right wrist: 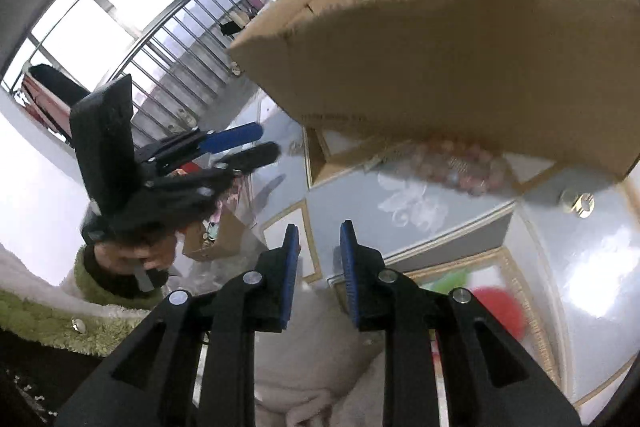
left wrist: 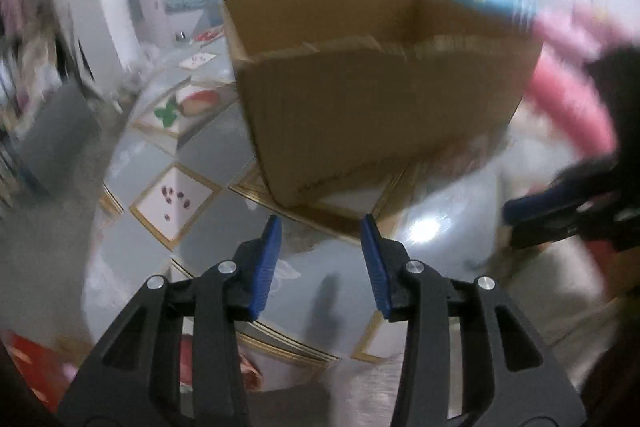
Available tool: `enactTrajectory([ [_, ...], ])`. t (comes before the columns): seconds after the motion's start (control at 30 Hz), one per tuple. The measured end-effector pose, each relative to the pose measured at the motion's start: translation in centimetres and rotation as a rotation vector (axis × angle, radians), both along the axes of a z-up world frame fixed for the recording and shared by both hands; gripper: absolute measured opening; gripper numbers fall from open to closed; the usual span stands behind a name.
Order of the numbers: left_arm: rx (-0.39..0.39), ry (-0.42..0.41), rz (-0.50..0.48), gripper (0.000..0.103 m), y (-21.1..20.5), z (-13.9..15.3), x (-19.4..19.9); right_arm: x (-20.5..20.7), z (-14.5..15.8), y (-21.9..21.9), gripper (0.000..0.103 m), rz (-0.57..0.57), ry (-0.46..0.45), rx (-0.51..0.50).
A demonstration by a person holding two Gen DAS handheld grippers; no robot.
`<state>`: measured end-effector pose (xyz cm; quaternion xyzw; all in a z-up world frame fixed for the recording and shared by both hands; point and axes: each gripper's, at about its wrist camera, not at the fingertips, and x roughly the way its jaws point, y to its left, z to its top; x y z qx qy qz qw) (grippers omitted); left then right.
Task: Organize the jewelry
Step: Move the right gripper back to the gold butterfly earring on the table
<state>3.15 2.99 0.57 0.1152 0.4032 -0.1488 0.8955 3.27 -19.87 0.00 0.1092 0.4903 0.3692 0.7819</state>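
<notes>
Left tool (left wrist: pixel 320 227): jaws apart, nothing between them, hovering over the grey bench (left wrist: pixel 344 279) in front of the open cardboard box (left wrist: pixel 372 99). Right tool (right wrist: pixel 319 235): jaws apart, narrower gap, also empty. Pinkish bead bracelet (right wrist: pixel 460 163) lies on the bench right against the box's base. Small gold piece (right wrist: pixel 578 203) sits nearby, apart from the beads. Views motion-blurred.

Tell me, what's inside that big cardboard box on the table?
Only bare inner walls of the cardboard box show, with a ragged torn front edge. Its floor is hidden behind the front wall, so the contents cannot be seen. A pinkish bead bracelet lies outside, by its base.
</notes>
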Motion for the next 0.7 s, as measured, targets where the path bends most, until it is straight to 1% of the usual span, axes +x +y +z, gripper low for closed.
enactTrajectory([
  [0.03, 0.04, -0.004, -0.004, 0.039, -0.4, -0.5, 0.1, 0.0, -0.1, 0.1, 0.022, 0.0, 0.003, 0.003],
  [0.07, 0.062, 0.002, -0.004, 0.039, -0.7, -0.9, 0.4, 0.1, -0.2, 0.2, 0.022, -0.002, 0.005, 0.004],
  [0.13, 0.063, 0.033, 0.013, 0.039, -0.6, -1.6, 1.0, 0.4, -0.2, 0.3, 0.022, -0.007, 0.004, 0.006],
  [0.17, 0.057, 0.052, 0.028, 0.038, -0.4, -1.9, 1.4, 0.5, -0.2, 0.3, 0.022, -0.01, 0.004, 0.008],
  [0.23, 0.043, 0.067, 0.04, 0.035, 0.1, -2.3, 1.8, 0.5, -0.1, 0.2, 0.022, -0.017, 0.005, 0.014],
  [0.27, 0.017, 0.073, 0.039, 0.031, 0.5, -2.3, 1.9, 0.6, -0.1, 0.2, 0.022, -0.019, 0.007, 0.019],
  [0.3, -0.002, 0.079, 0.038, 0.03, 0.7, -2.3, 2.0, 0.8, -0.2, 0.2, 0.022, -0.021, 0.01, 0.021],
  [0.37, -0.042, 0.09, 0.035, 0.019, 1.1, -2.4, 2.0, 0.7, -0.3, 0.1, 0.022, -0.024, 0.013, 0.023],
  [0.4, -0.047, 0.088, 0.032, 0.016, 1.0, -2.4, 2.0, 0.8, -0.3, 0.1, 0.022, -0.026, 0.015, 0.025],
  [0.47, -0.031, 0.075, 0.024, 0.014, 0.6, -2.5, 1.8, 0.9, -0.6, -0.1, 0.022, -0.031, 0.018, 0.027],
  [0.57, -0.059, 0.072, 0.009, 0.014, 0.1, -2.4, 1.3, 1.0, -0.6, -0.3, 0.022, -0.042, 0.019, 0.029],
  [0.63, -0.055, 0.06, -0.005, 0.013, -0.4, -2.3, 1.2, 0.8, -0.5, -0.8, 0.022, -0.05, 0.016, 0.028],
  [0.67, -0.053, 0.05, -0.019, 0.004, -1.1, -2.4, 1.0, 0.8, -0.5, -0.9, 0.022, -0.054, 0.015, 0.027],
  [0.7, -0.055, 0.048, -0.03, 0.0, -1.6, -2.4, 0.8, 0.8, -0.4, -1.1, 0.022, -0.059, 0.013, 0.026],
])
